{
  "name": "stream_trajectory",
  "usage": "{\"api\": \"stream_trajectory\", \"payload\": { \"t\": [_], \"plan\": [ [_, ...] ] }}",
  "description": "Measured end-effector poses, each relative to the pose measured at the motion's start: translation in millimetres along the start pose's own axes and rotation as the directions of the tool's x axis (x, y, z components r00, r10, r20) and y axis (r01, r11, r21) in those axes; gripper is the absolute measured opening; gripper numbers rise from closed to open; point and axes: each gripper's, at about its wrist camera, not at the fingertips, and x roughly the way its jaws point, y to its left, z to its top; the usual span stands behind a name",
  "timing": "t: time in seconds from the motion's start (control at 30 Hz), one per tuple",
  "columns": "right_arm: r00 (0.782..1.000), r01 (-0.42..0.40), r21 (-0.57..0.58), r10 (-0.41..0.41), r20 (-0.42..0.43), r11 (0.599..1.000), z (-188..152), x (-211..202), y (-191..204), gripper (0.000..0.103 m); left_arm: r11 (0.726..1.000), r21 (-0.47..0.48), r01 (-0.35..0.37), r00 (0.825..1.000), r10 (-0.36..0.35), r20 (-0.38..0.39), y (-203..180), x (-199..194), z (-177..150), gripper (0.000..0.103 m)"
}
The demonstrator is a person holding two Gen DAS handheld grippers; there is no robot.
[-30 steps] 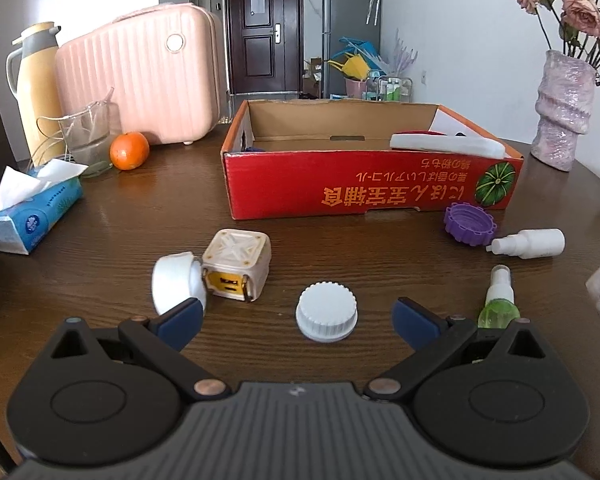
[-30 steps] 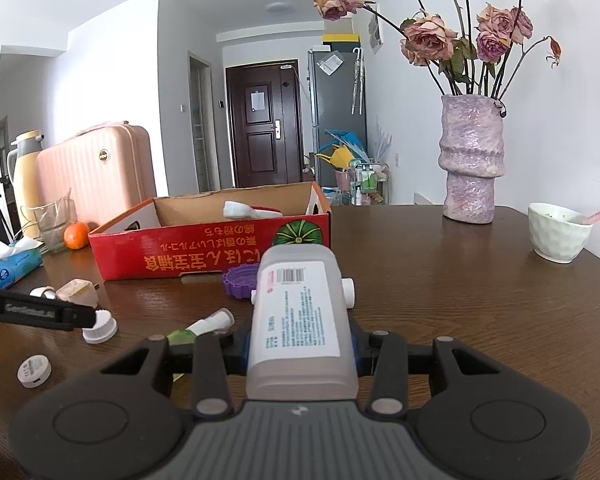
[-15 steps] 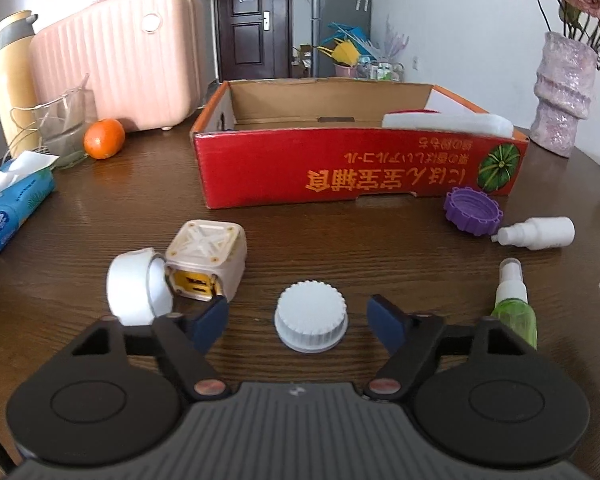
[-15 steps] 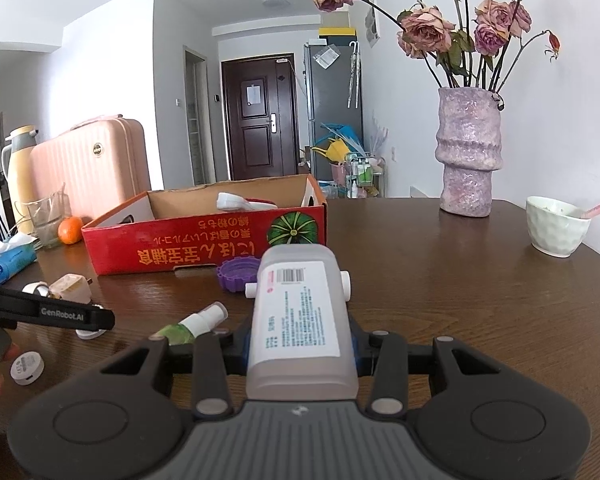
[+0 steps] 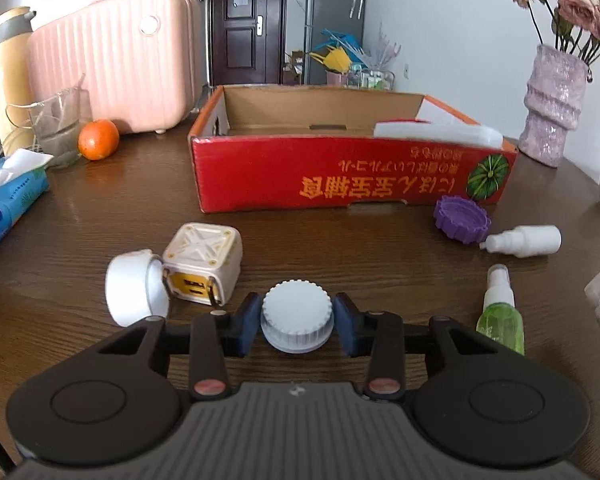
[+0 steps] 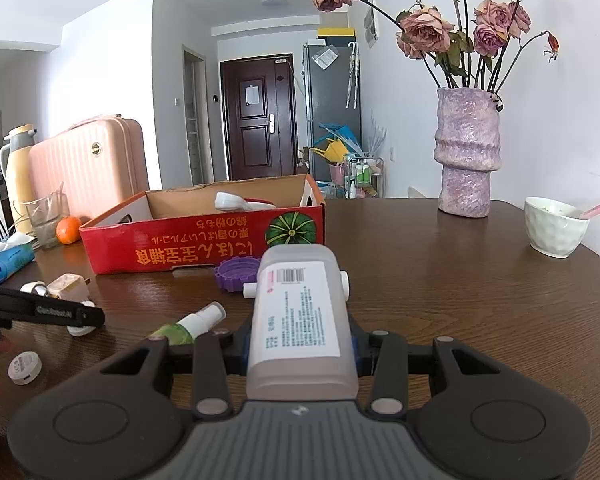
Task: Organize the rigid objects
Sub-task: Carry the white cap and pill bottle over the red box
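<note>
My left gripper [image 5: 297,322] is shut on a white ribbed cap [image 5: 297,316] on the brown table. A cream cube plug [image 5: 202,262] and a white roll [image 5: 134,292] lie just left of it. A red cardboard box [image 5: 352,178] stands beyond, with a white object [image 5: 436,134] inside. A purple lid [image 5: 462,219], a white spray bottle [image 5: 524,241] and a green spray bottle [image 5: 500,312] lie to the right. My right gripper [image 6: 300,344] is shut on a grey labelled bottle [image 6: 298,316], held above the table, right of the box [image 6: 204,240].
A pink suitcase [image 5: 112,64], a thermos [image 5: 6,76], a glass [image 5: 58,124], an orange [image 5: 98,145] and a tissue pack [image 5: 8,200] stand at the left. A purple vase [image 6: 466,160] and a white bowl [image 6: 554,232] stand at the right. A small white disc [image 6: 25,367] lies near my left hand.
My left gripper moved forward around the white ribbed cap and closed on it. My right gripper kept its hold on the grey bottle and barely moved.
</note>
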Motion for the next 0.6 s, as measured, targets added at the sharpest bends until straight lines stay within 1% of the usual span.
{"api": "stream_trajectory", "payload": {
  "t": [0.17,0.33,0.43,0.6],
  "plan": [
    [1.0,0.004,0.004,-0.004,0.011,1.0,0,-1,0,0.04,1.0,0.004,0.01,0.999,-0.01,0.051,1,-16,2,0.041],
    [1.0,0.004,-0.001,-0.004,0.03,1.0,2,-3,1,0.04,1.0,-0.02,0.017,0.995,-0.015,0.103,7,-35,6,0.041],
    [0.999,0.0,-0.009,0.0,0.039,1.0,4,-5,2,0.04,0.999,-0.032,0.024,0.992,-0.02,0.122,10,-44,8,0.041],
    [0.999,-0.01,-0.009,0.011,0.051,1.0,10,-7,5,0.04,0.999,-0.027,0.034,0.988,-0.03,0.15,10,-54,11,0.041]
  ]
}}
